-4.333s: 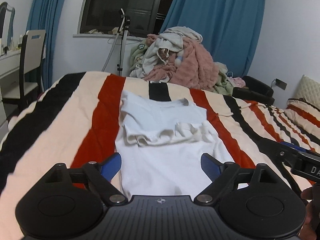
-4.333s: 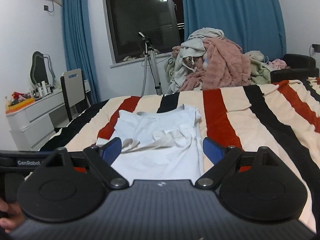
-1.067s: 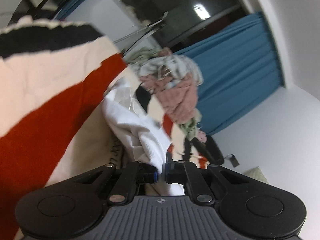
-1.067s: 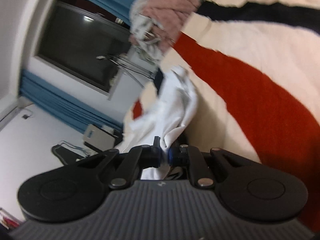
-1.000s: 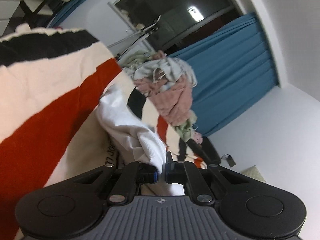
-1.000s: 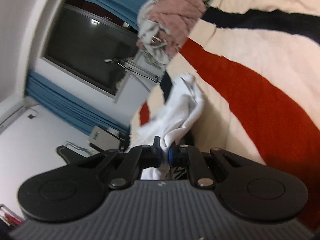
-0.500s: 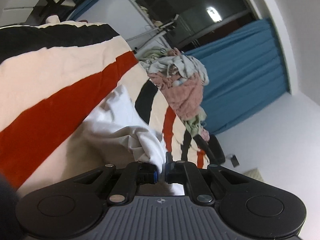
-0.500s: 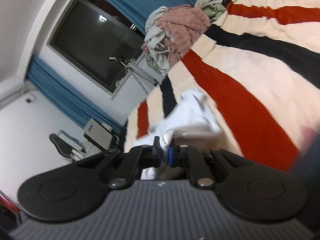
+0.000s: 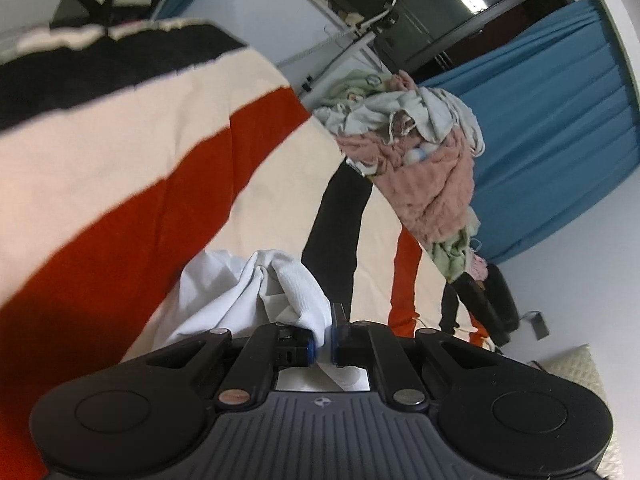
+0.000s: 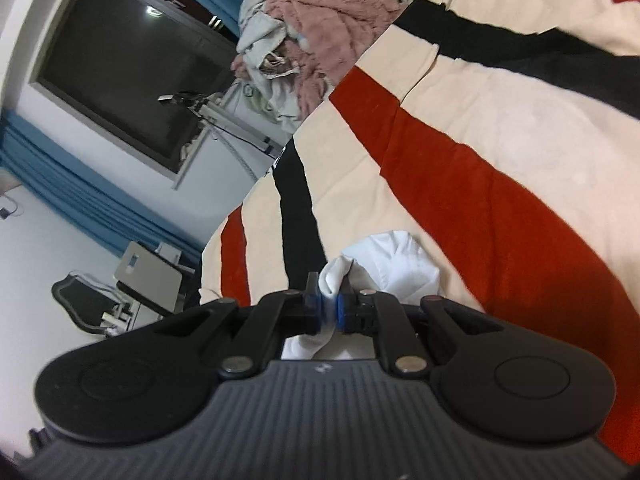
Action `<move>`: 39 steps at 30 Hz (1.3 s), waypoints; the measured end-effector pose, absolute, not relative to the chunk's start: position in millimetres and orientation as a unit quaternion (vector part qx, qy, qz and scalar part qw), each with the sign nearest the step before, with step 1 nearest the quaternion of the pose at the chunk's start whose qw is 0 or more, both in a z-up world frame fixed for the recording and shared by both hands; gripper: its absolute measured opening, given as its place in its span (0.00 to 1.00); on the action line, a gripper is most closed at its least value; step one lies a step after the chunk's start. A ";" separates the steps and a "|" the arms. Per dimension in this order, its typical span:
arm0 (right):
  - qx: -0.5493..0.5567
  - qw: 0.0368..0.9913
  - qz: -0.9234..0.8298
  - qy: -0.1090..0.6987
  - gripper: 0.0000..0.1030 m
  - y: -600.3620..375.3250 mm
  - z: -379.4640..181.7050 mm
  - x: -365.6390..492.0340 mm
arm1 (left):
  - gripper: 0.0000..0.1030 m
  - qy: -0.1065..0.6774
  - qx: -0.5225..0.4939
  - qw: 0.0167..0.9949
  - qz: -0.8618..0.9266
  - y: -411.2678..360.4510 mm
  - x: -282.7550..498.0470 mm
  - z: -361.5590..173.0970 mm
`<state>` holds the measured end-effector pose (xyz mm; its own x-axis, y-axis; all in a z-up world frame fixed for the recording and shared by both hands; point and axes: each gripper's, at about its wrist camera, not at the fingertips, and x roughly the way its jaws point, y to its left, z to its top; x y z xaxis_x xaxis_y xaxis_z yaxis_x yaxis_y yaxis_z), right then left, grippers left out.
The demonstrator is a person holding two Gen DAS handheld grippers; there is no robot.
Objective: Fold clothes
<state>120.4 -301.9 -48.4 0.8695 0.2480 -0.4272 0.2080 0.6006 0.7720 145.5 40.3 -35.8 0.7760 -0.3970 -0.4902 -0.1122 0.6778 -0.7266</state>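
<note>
A white shirt point(image 9: 248, 292) lies bunched on the striped blanket point(image 9: 120, 152) just ahead of my left gripper point(image 9: 322, 345), which is shut on a fold of its cloth. In the right wrist view the same white shirt point(image 10: 396, 264) bulges beyond my right gripper point(image 10: 329, 309), also shut on a pinch of white fabric. Both views are tilted steeply. Most of the shirt is hidden under the gripper bodies.
A heap of pink, grey and green clothes point(image 9: 420, 160) sits at the bed's far end, also seen as a clothes pile point(image 10: 316, 36) in the right view. Behind are blue curtains point(image 9: 560, 120), a dark window point(image 10: 120, 64), a tripod point(image 9: 360, 36) and a chair point(image 10: 148, 272).
Both grippers have carried the pinched shirt edges forward over the garment; the shirt now looks shorter and more bunched beneath them. Both stay shut.
</note>
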 end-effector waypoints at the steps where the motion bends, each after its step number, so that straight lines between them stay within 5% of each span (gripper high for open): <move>1: 0.447 0.858 0.018 0.253 0.10 -304.4 -55.7 123.7 | 0.07 0.323 -0.389 0.859 -0.087 40.6 151.9 -39.0; 6: 0.435 0.867 0.050 0.240 0.16 -307.6 -59.2 148.6 | 0.13 0.306 -0.332 0.886 -0.109 33.8 172.8 -36.5; 8: 0.411 0.874 0.054 0.254 0.43 -302.2 -58.4 156.1 | 0.46 0.311 -0.303 0.891 -0.133 28.9 178.7 -33.4; 9: 0.389 0.882 0.056 0.259 0.70 -296.8 -58.3 158.0 | 0.57 0.312 -0.290 0.893 -0.145 26.0 179.8 -32.0; 10: 0.368 0.890 0.057 0.264 0.86 -291.5 -58.3 159.9 | 0.75 0.306 -0.276 0.899 -0.148 23.3 178.5 -30.6; 11: 0.346 0.897 0.059 0.268 0.88 -286.2 -58.2 161.7 | 0.85 0.295 -0.261 0.907 -0.148 20.8 176.6 -29.0; 15: 0.258 0.921 0.065 0.285 0.86 -265.0 -57.9 169.3 | 0.87 0.291 -0.188 0.929 -0.130 3.7 173.6 -26.7; 20: 0.144 0.940 0.072 0.302 0.56 -238.4 -57.6 178.7 | 0.85 0.354 -0.095 0.925 -0.101 -20.0 181.8 -54.5; 25: 0.116 0.940 0.059 0.315 0.56 -226.6 -76.8 182.4 | 0.86 0.353 -0.018 0.931 -0.097 -40.5 175.3 -69.9; 39: 0.095 0.953 0.061 0.282 0.58 -233.5 -35.0 88.3 | 0.85 0.346 -0.006 0.933 -0.102 -37.4 81.6 -46.1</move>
